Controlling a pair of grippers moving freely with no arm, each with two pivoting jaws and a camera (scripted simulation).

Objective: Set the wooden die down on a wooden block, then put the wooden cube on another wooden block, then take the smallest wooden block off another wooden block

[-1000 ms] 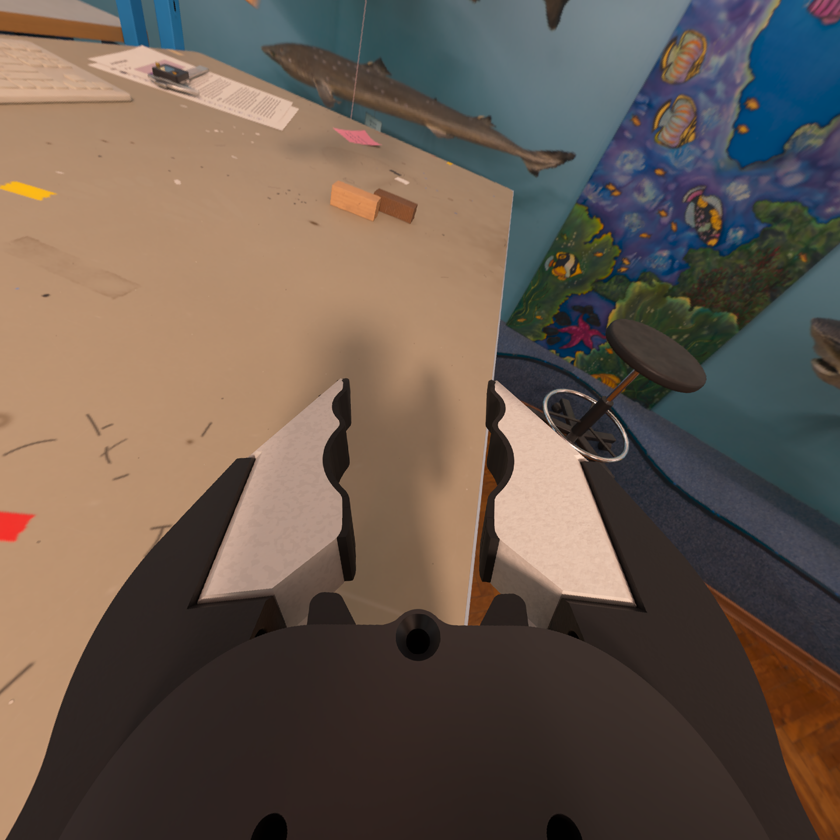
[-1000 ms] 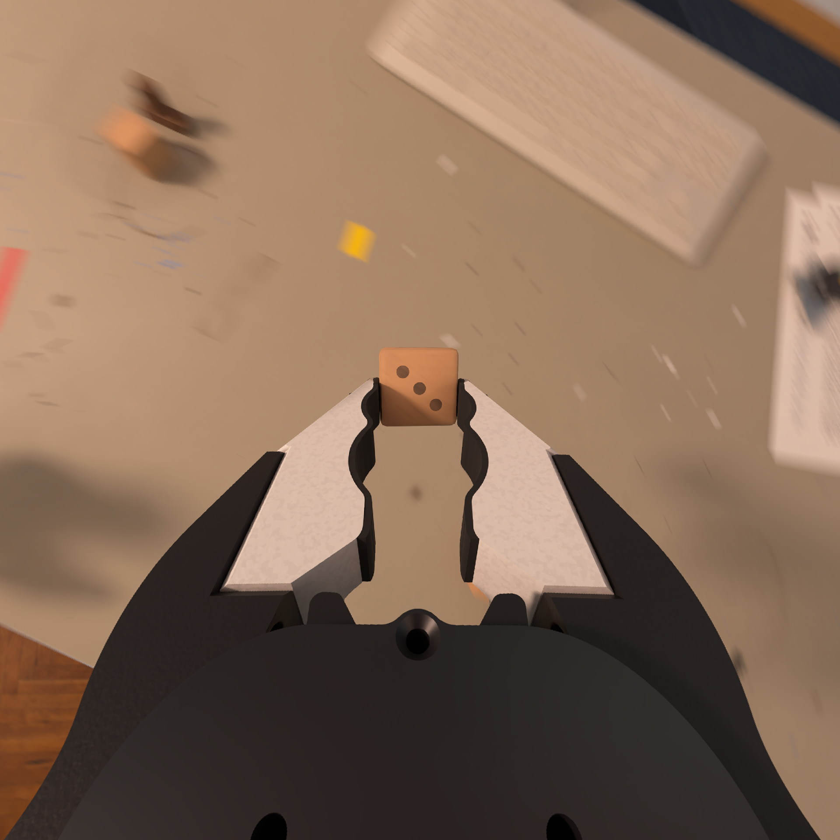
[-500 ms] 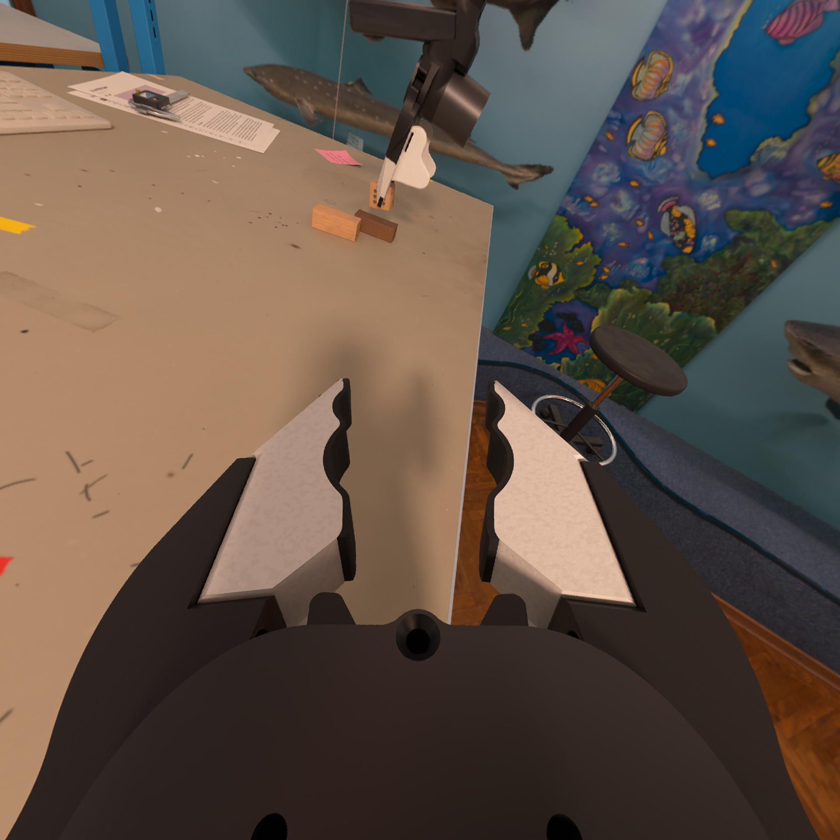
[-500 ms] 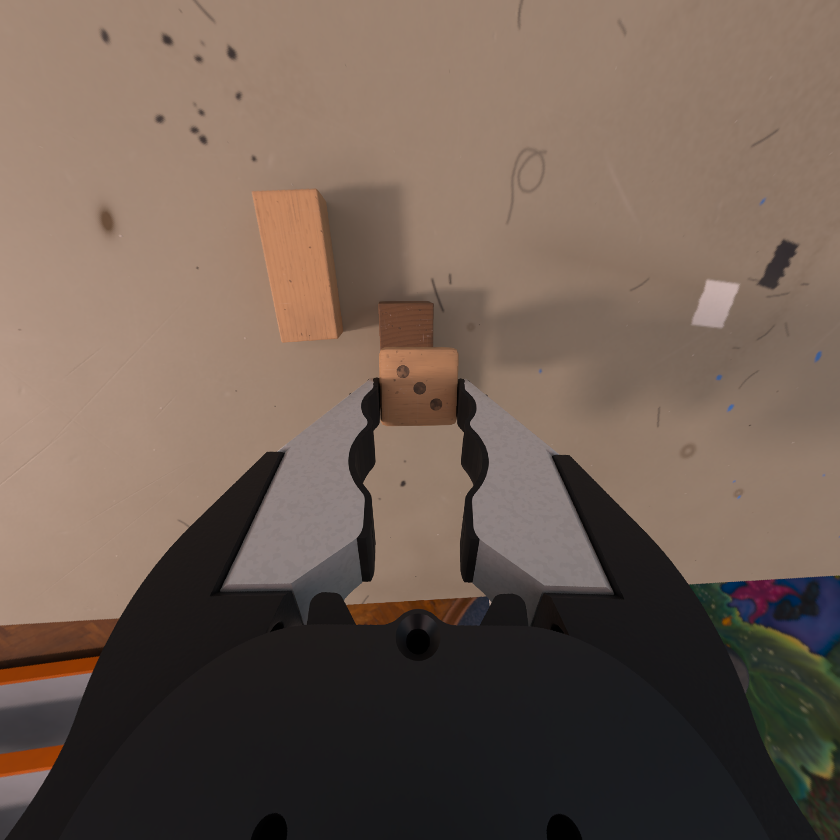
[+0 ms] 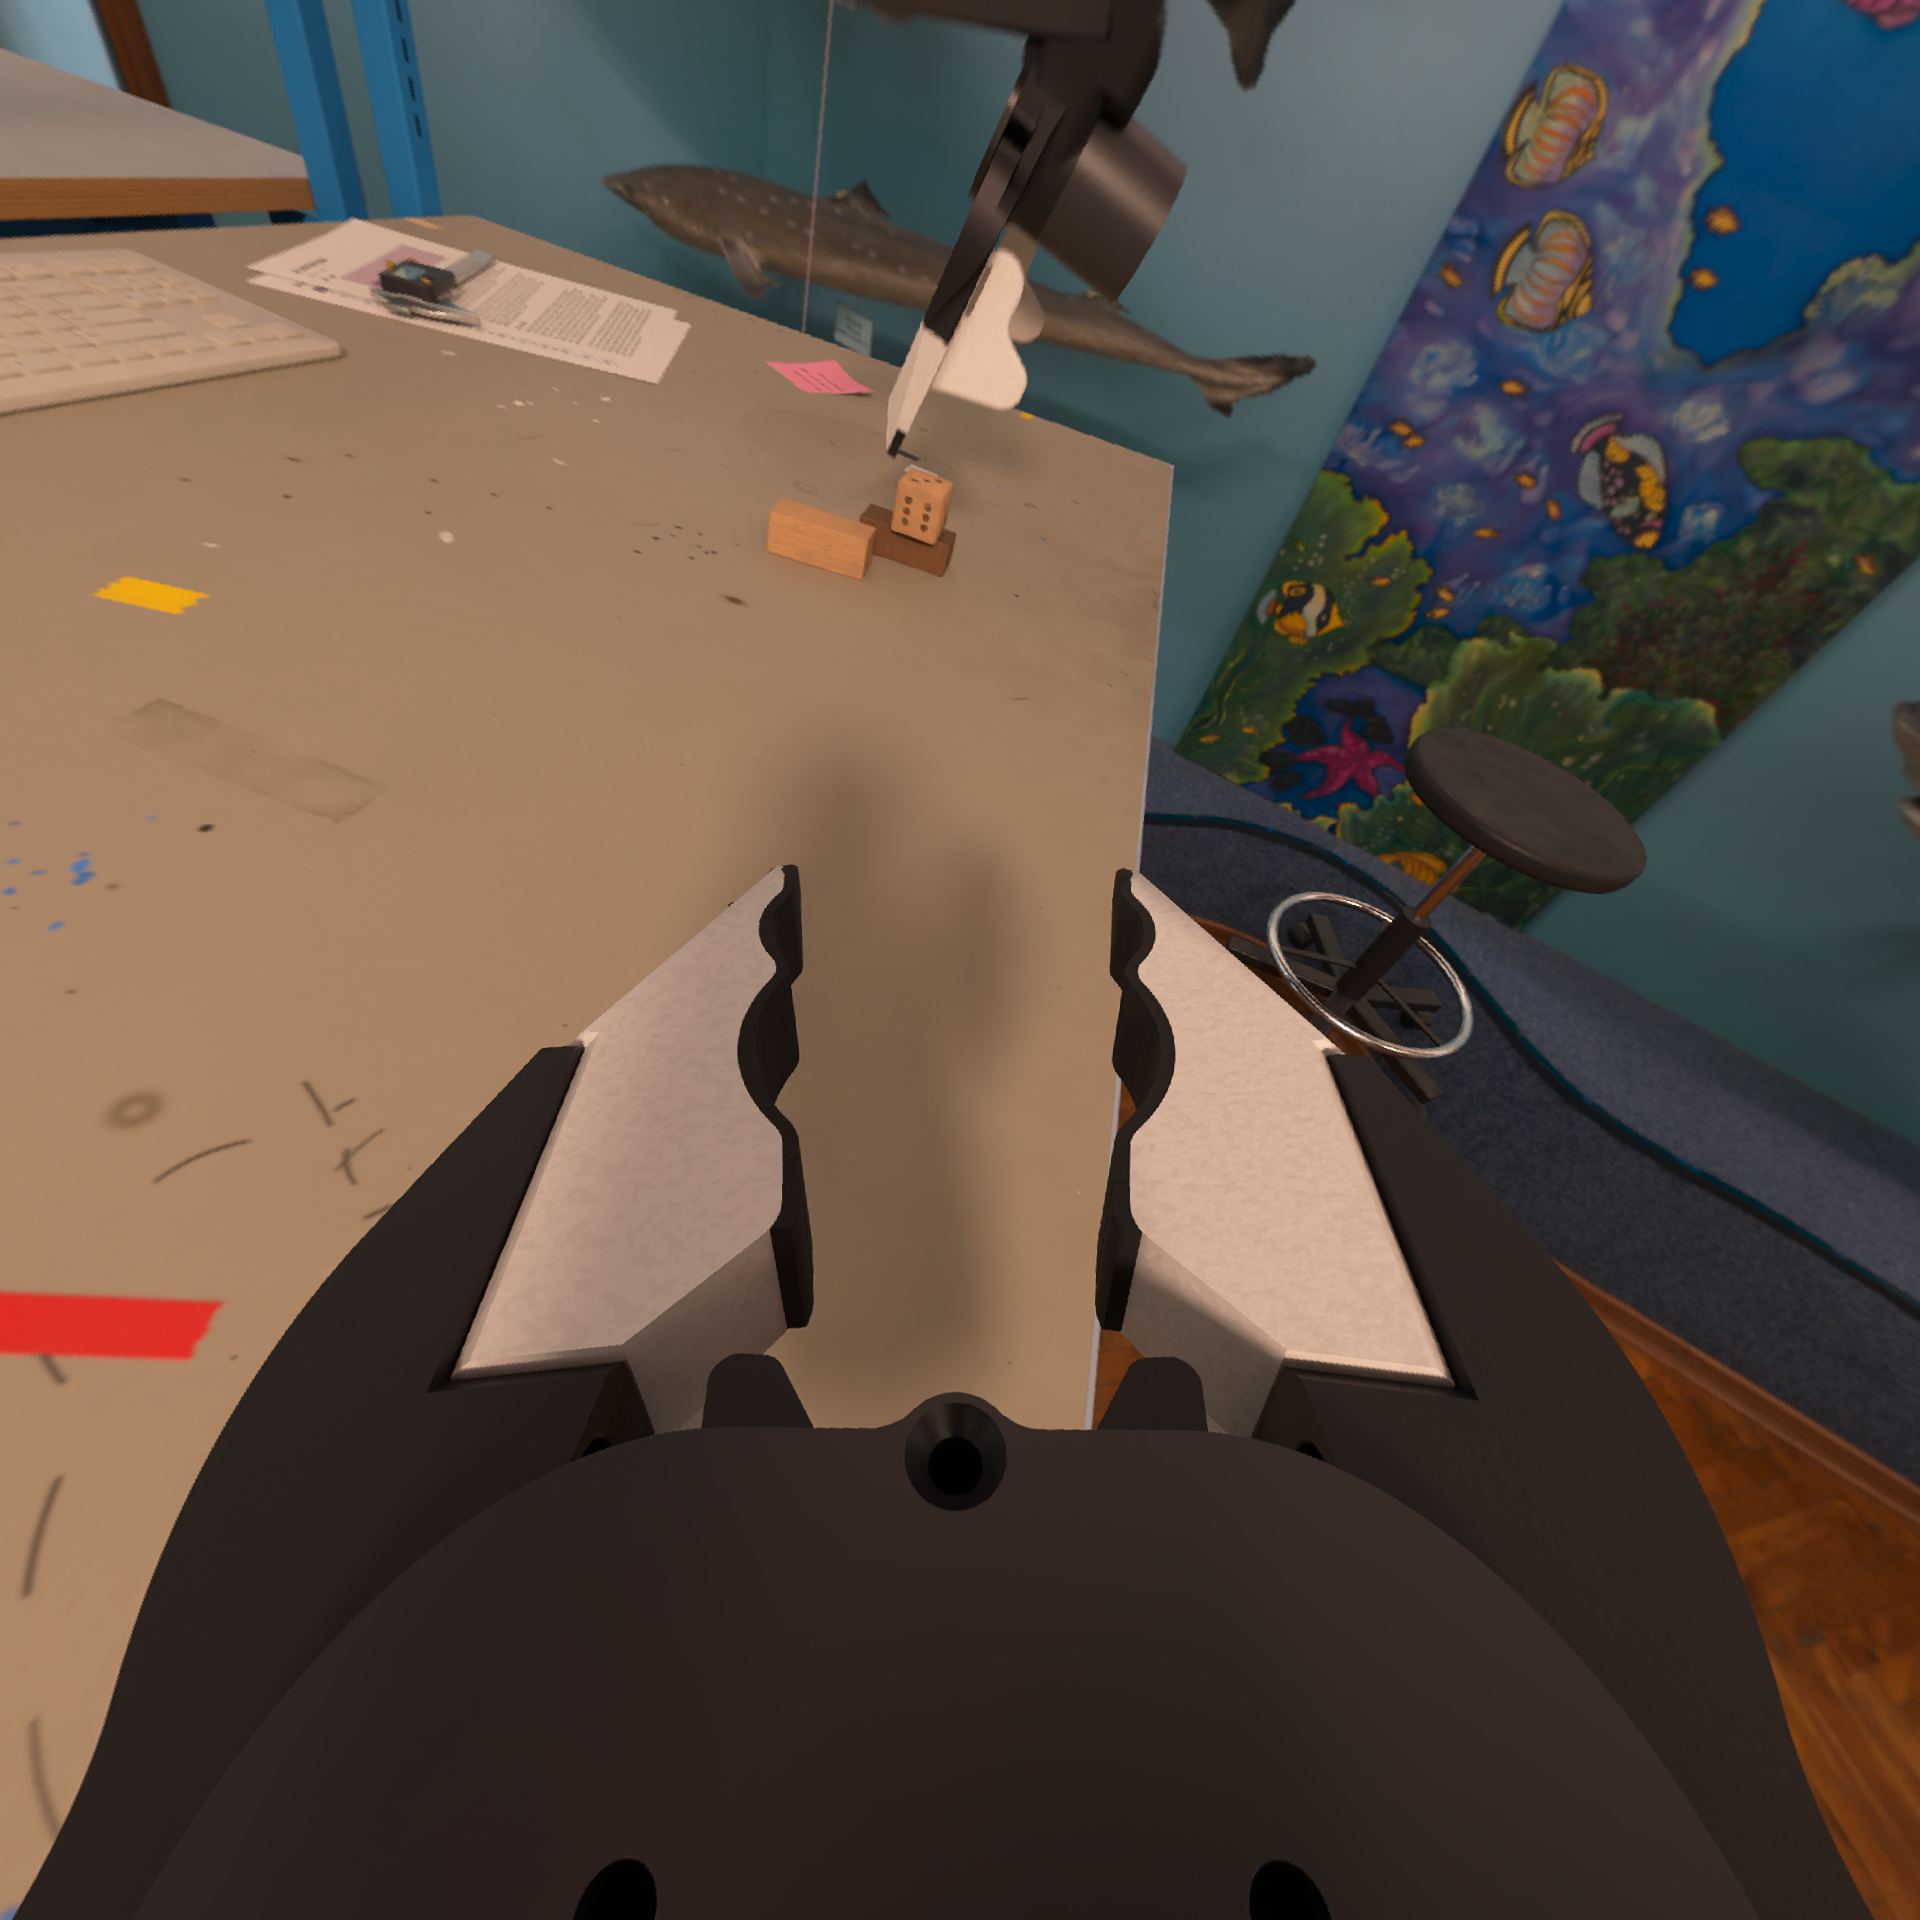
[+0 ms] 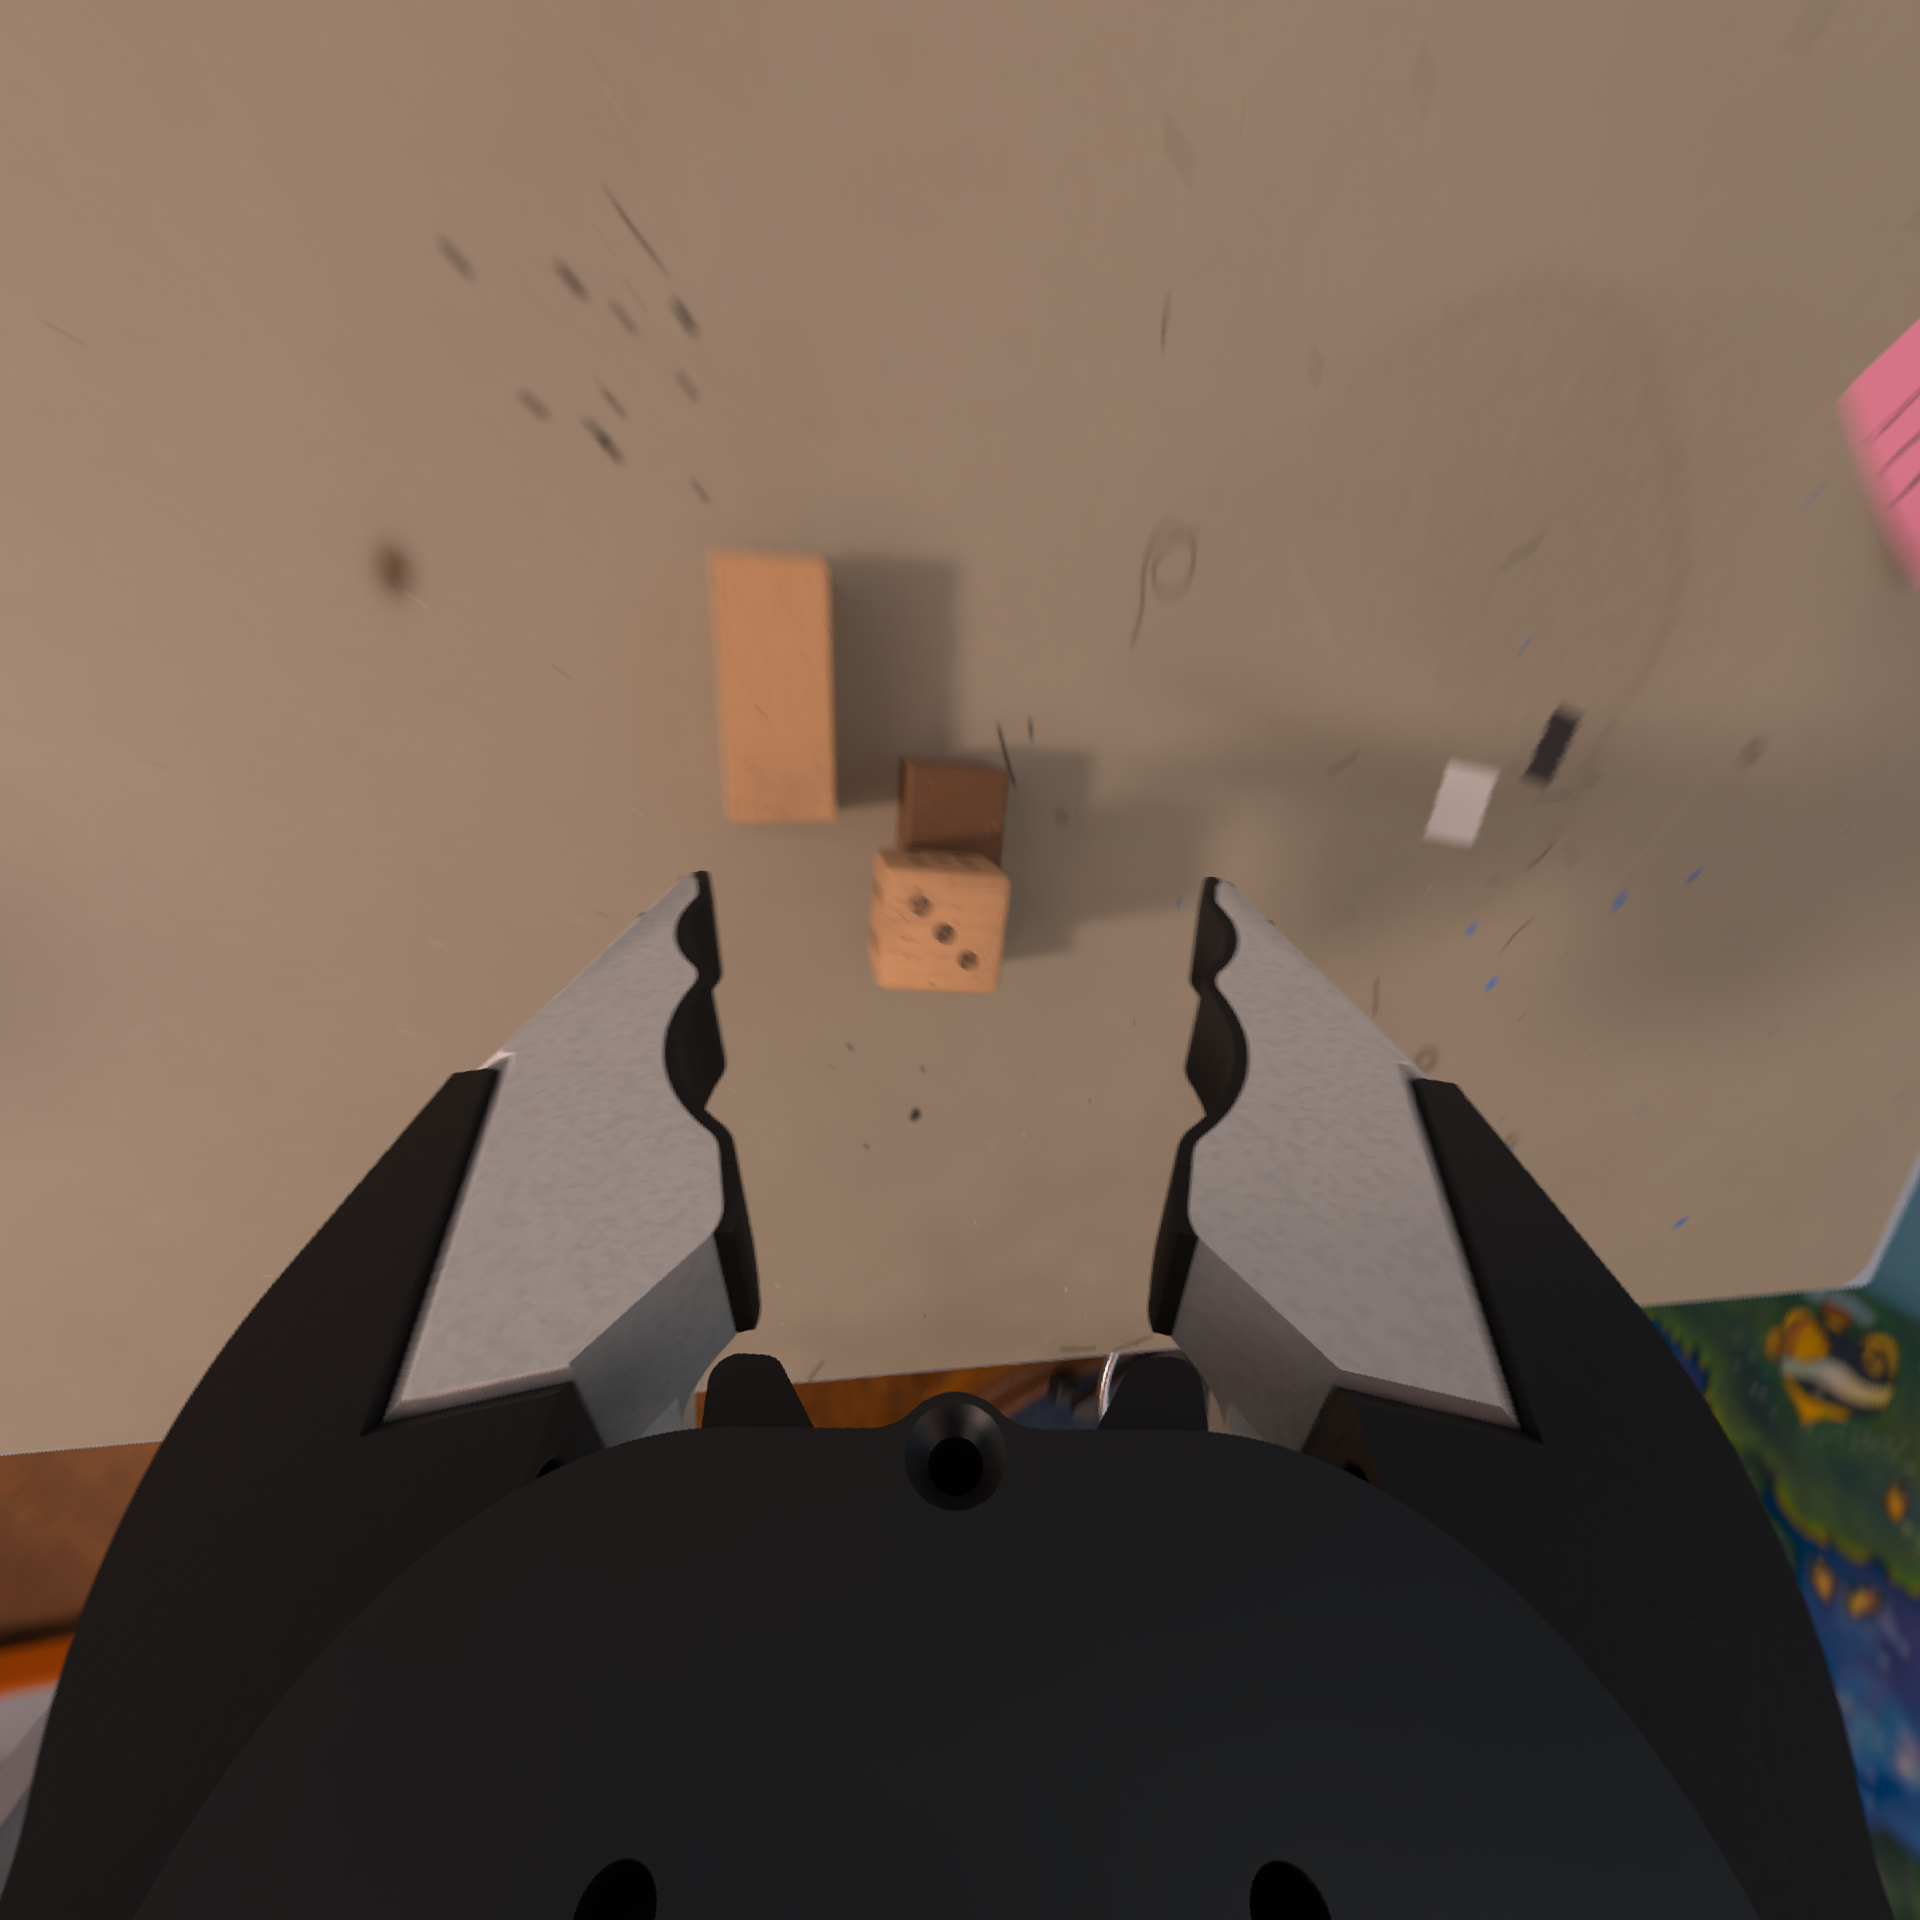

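The wooden die (image 6: 940, 920) sits on the near end of a dark brown wooden block (image 6: 953, 802), with a light wooden block (image 6: 774, 686) just to its left. My right gripper (image 6: 951, 914) is open and empty, raised above the die. The left wrist view shows the die (image 5: 922, 505) on the dark block (image 5: 914, 543), beside the light block (image 5: 819, 536), far ahead near the table's right edge, with the right gripper (image 5: 899, 442) hanging above it. My left gripper (image 5: 954, 914) is open and empty, low over the table by that edge.
The tan table (image 5: 520, 727) ends at its right edge (image 5: 1143, 831), with a stool (image 5: 1522, 810) on the floor beyond. A keyboard (image 5: 114, 322), papers (image 5: 499, 301) and a pink note (image 5: 819, 376) lie at the far side. A white scrap (image 6: 1460, 800) lies right of the blocks.
My right gripper carried the die over the blocks, opened, left it on the dark block, and has risen. The left gripper stayed open and only shifted its view slightly.
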